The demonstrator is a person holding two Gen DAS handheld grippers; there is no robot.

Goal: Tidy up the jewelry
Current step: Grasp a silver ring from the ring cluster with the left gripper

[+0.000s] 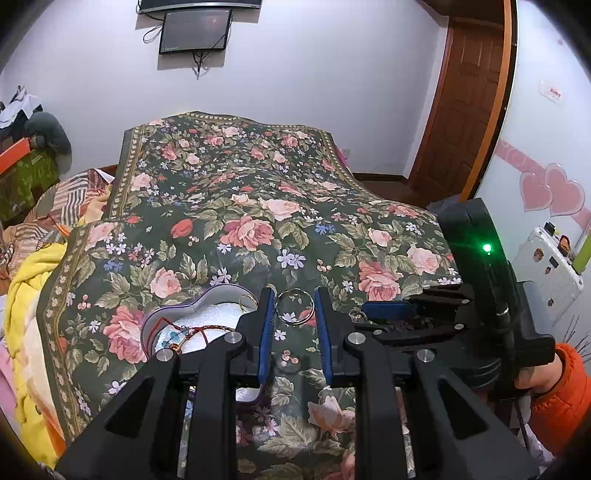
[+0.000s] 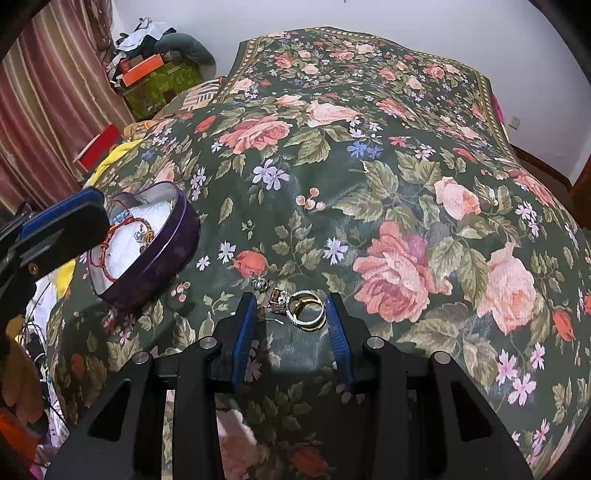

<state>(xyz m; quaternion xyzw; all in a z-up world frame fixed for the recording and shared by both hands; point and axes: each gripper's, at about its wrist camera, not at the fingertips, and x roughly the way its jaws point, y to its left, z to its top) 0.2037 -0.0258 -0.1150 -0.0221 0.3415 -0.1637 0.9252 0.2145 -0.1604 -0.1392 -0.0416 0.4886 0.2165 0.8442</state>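
A purple heart-shaped tin with white padding holds red cord bracelets and small charms. A thin silver bangle lies on the floral bedspread between the tips of my open left gripper, which is empty. My right gripper is open around a cluster of rings and small jewelled pieces lying on the cloth. A small silver charm lies just beyond them. The right gripper shows at the right in the left wrist view.
The floral bedspread covers the bed. Yellow and striped bedding is heaped at the left. A wooden door and a wall screen stand behind. Boxes and clothes pile by the curtain.
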